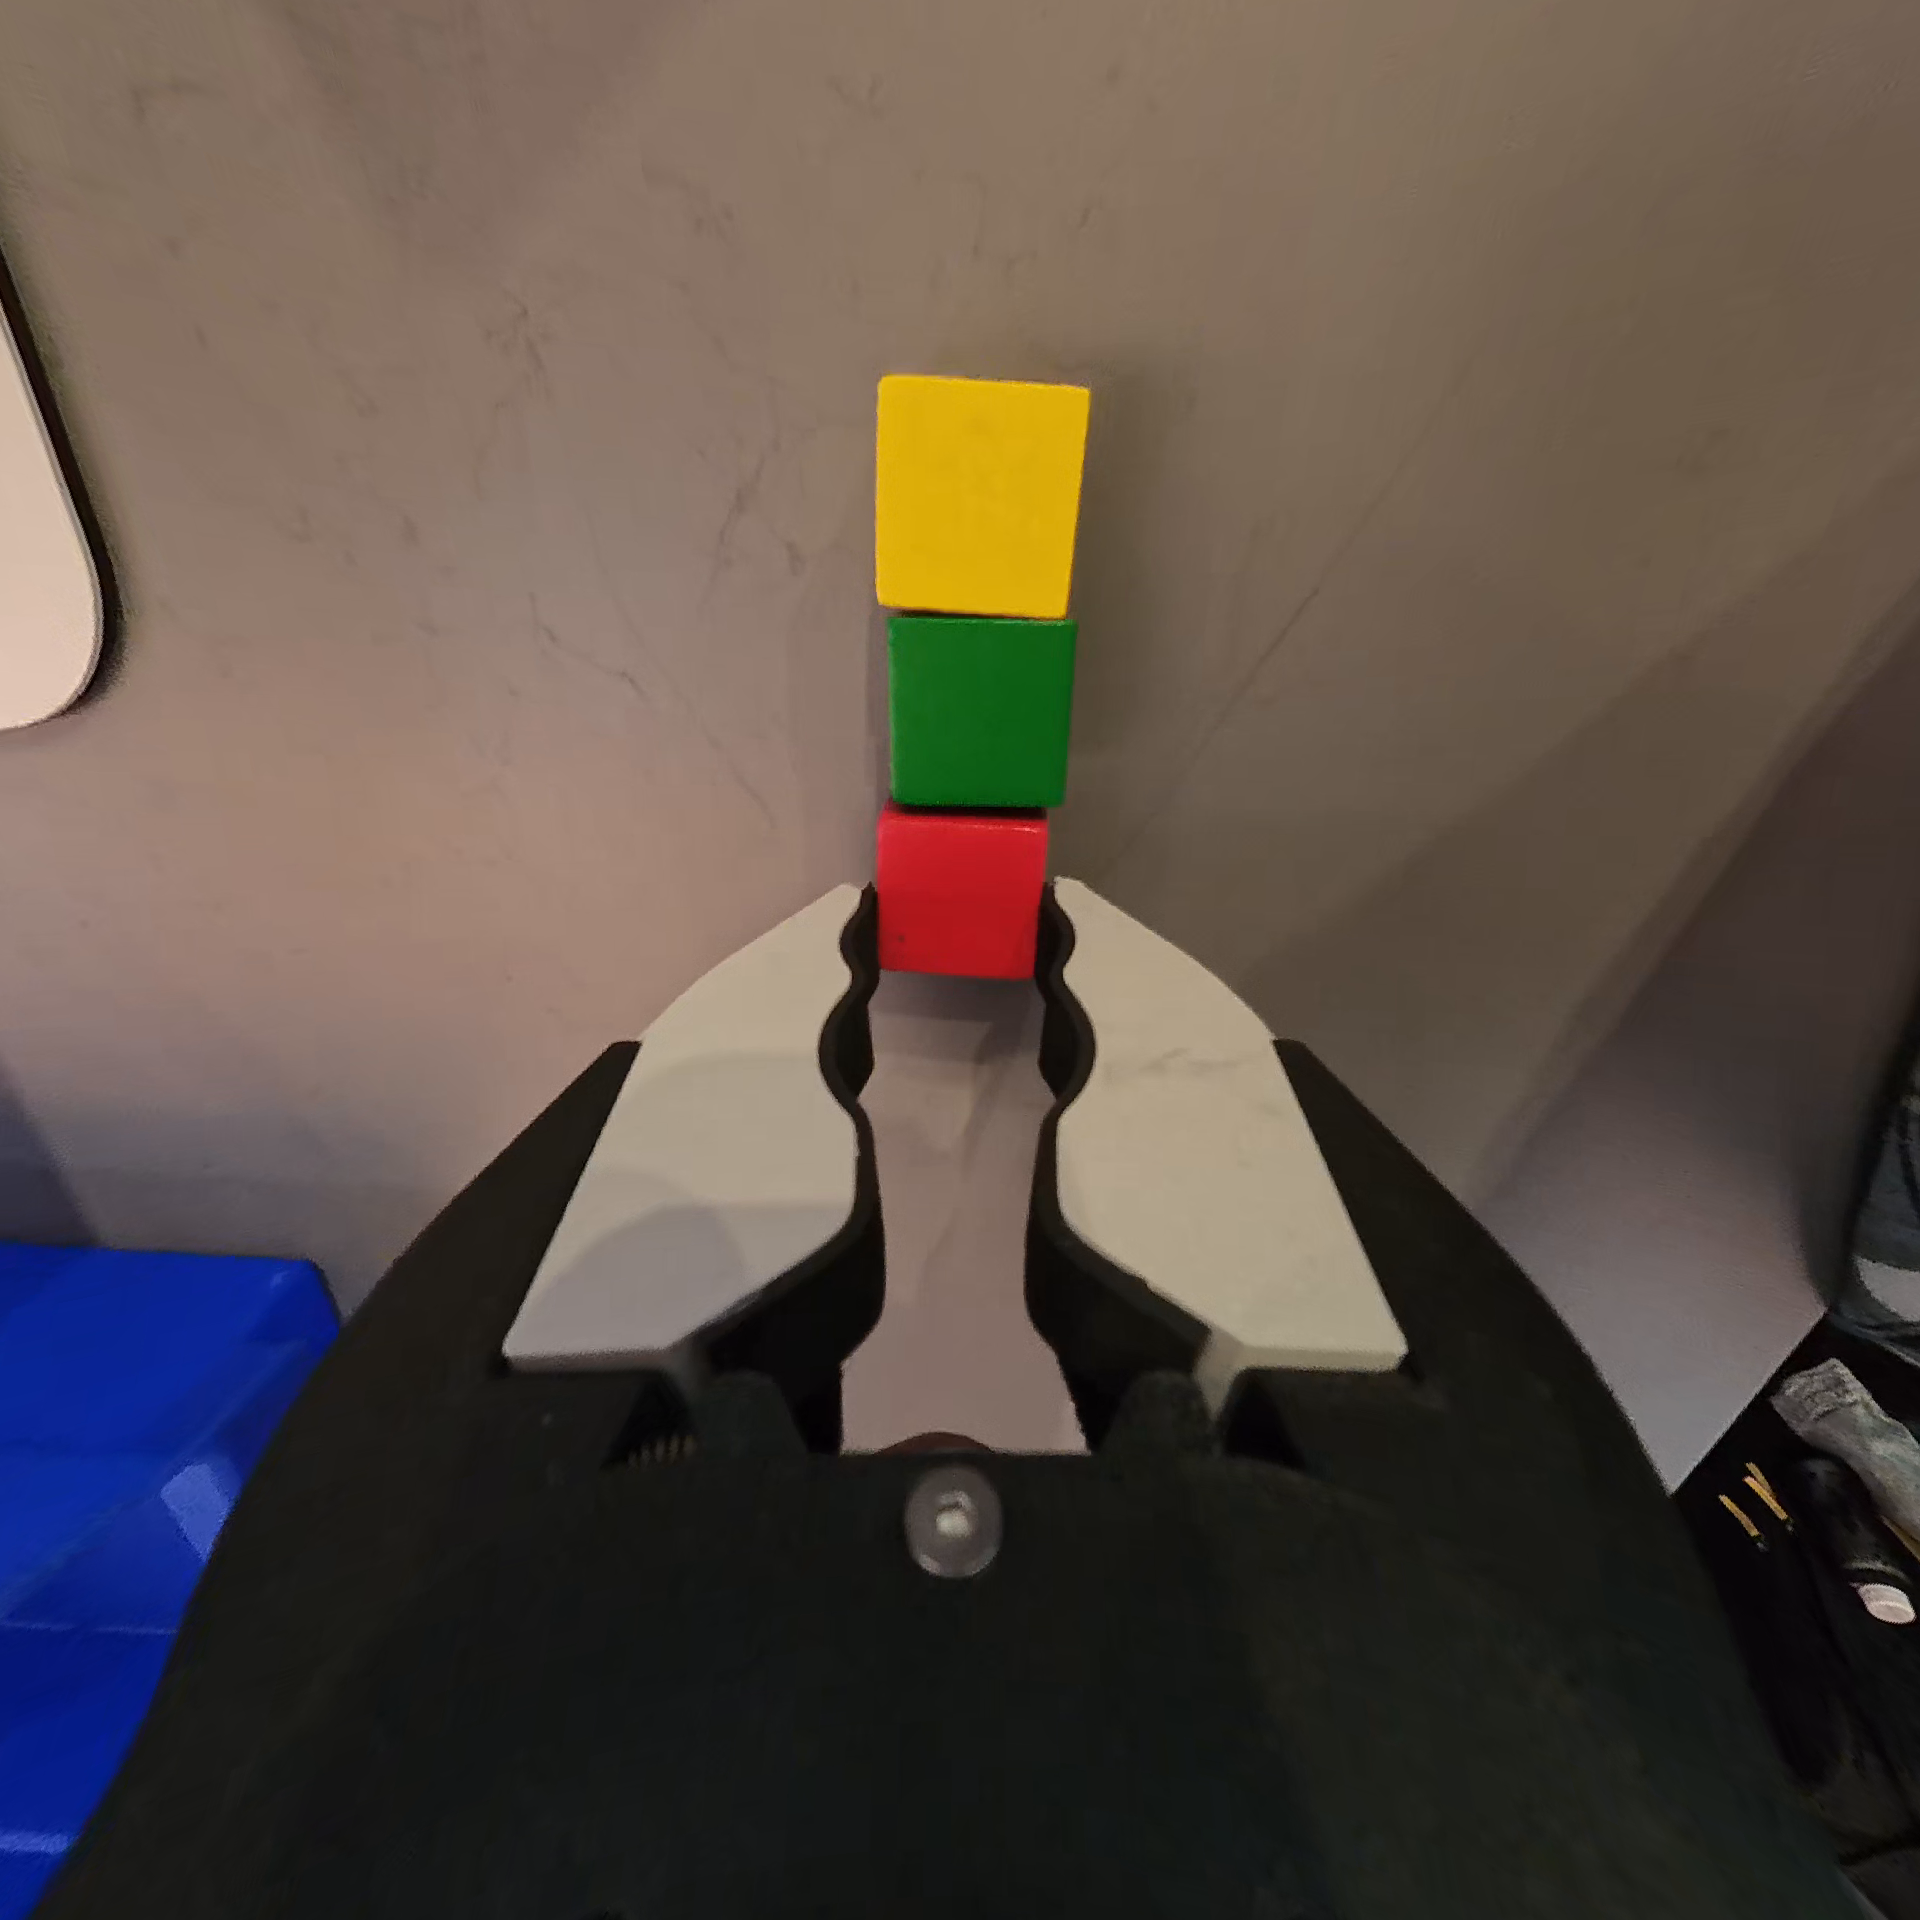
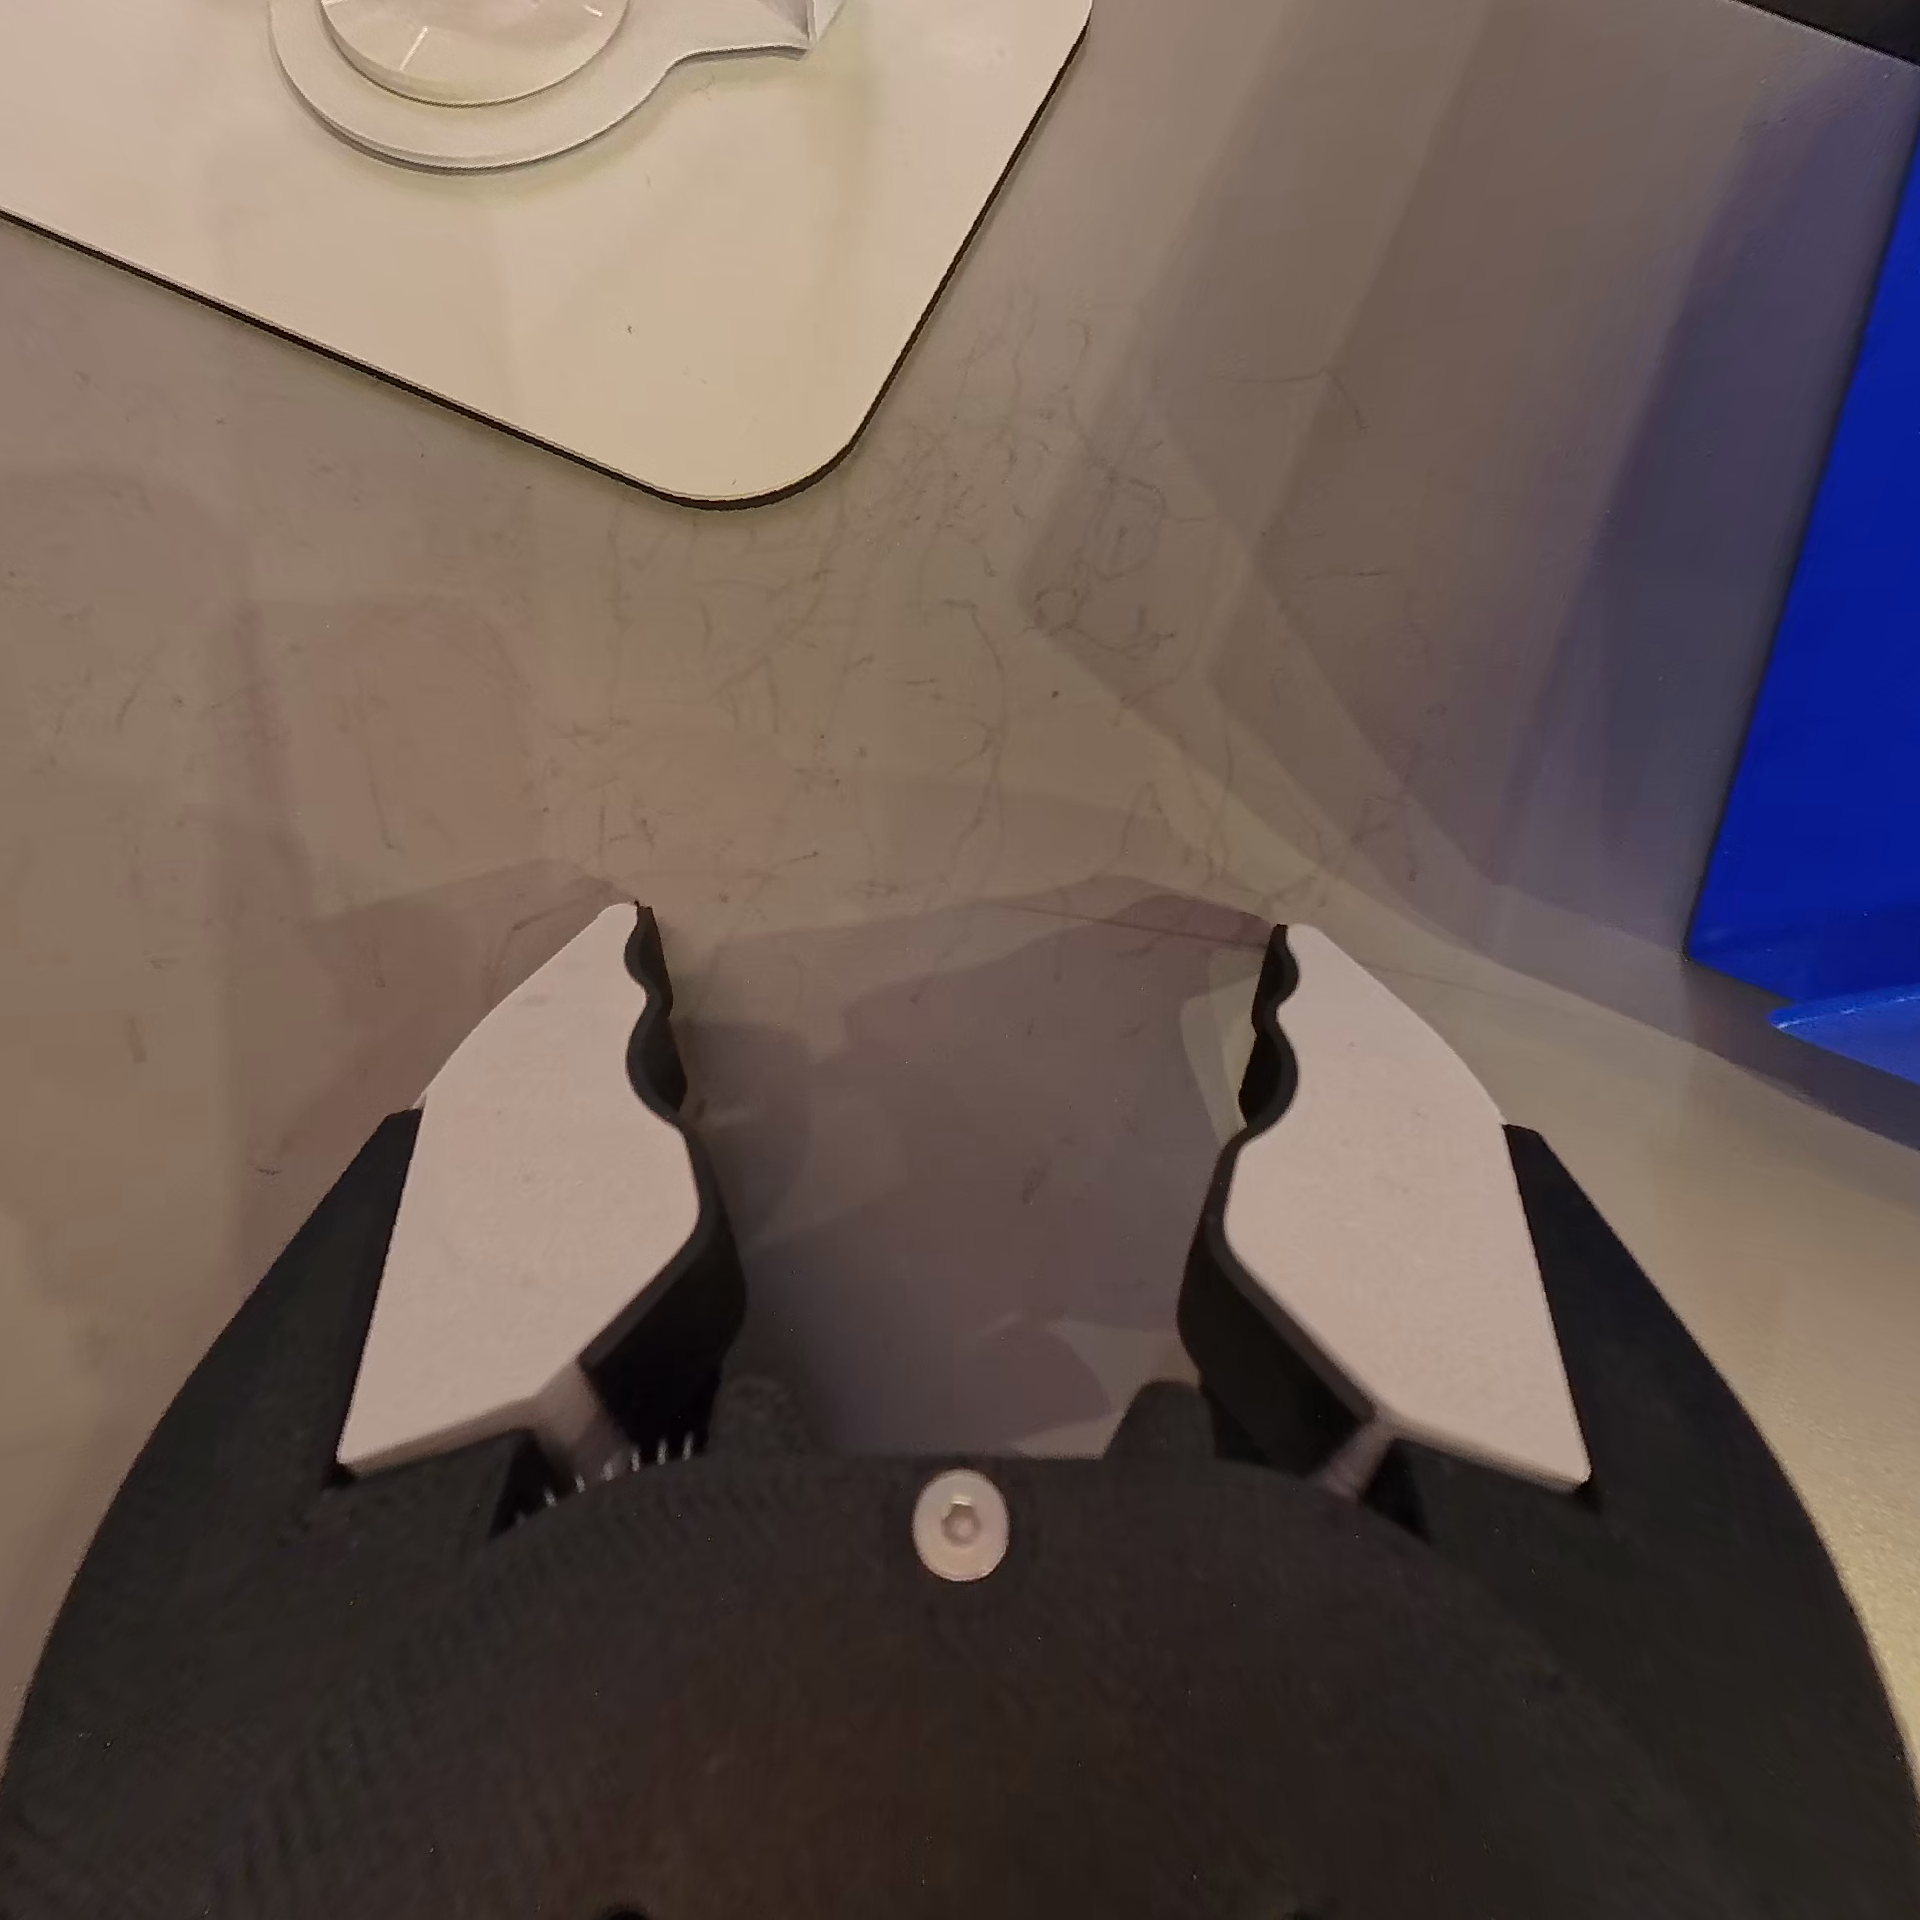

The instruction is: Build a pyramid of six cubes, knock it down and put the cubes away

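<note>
My left gripper (image 1: 958, 928) pinches the red cube (image 1: 961, 896). Both black pads press against the cube's side faces, one on each side, and only the fingertips engage it; the rear part of the jaw channel is unoccupied. In the left wrist view, the red cube is the nearest of three cubes in a straight row. The green cube (image 1: 977, 712) sits directly beyond it with adjoining faces, and the yellow cube (image 1: 980, 497) sits directly beyond the green one, likewise adjoining. All three lie on the grey table (image 1: 416, 520). I cannot tell whether the red cube rests on the surface or is slightly raised.

My right gripper (image 2: 961, 920) is spread wide. Its two fingers stand far apart above bare tabletop, with nothing between the pads.

A blue bin (image 1: 135, 1475) occupies the lower left corner of the left wrist view, beside the left gripper body. The same blue bin (image 2: 1829, 623) appears at the right edge of the right wrist view. A white mat (image 2: 582, 260) with a dark rim lies on the table beyond the right gripper, and a clear round piece (image 2: 468, 73) rests on it.
</note>
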Demonstrator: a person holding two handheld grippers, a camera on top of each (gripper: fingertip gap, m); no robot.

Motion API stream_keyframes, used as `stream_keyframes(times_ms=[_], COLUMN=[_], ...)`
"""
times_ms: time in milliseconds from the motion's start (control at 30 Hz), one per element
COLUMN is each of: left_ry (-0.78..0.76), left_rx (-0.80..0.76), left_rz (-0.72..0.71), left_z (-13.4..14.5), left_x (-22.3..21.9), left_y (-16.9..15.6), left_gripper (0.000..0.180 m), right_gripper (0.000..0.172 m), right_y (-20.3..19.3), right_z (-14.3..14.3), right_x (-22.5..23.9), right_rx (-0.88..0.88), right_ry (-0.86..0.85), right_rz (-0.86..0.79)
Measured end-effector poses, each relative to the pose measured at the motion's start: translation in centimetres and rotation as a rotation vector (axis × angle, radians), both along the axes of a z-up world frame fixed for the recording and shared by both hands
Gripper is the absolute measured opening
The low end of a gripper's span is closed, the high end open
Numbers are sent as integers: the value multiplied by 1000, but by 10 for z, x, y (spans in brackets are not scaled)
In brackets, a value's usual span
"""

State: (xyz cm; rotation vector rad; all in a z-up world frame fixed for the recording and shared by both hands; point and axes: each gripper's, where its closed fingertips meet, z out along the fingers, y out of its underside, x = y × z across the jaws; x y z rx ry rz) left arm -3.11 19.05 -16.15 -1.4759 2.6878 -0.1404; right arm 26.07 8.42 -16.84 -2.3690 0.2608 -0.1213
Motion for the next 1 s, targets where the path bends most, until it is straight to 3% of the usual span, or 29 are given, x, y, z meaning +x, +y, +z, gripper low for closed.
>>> stream_keyframes(times_ms=[467,700,833,1000], left_ry=[15,-39,-132,-179], left_rx=[-38,-71,-1,225], left_rz=[8,91,181,358], left_z=[-5,21,60,89], left_x=[0,-3,-6,-26], left_y=[-4,8,60,190], left_gripper=[29,60,58,51], right_gripper=[107,107,107,107], right_y=[0,0,0,0], right_z=[0,0,0,0], right_x=[0,0,0,0], right_rx=[0,0,0,0], right_ry=[0,0,0,0], right_rz=[-1,-1,-1,-1])
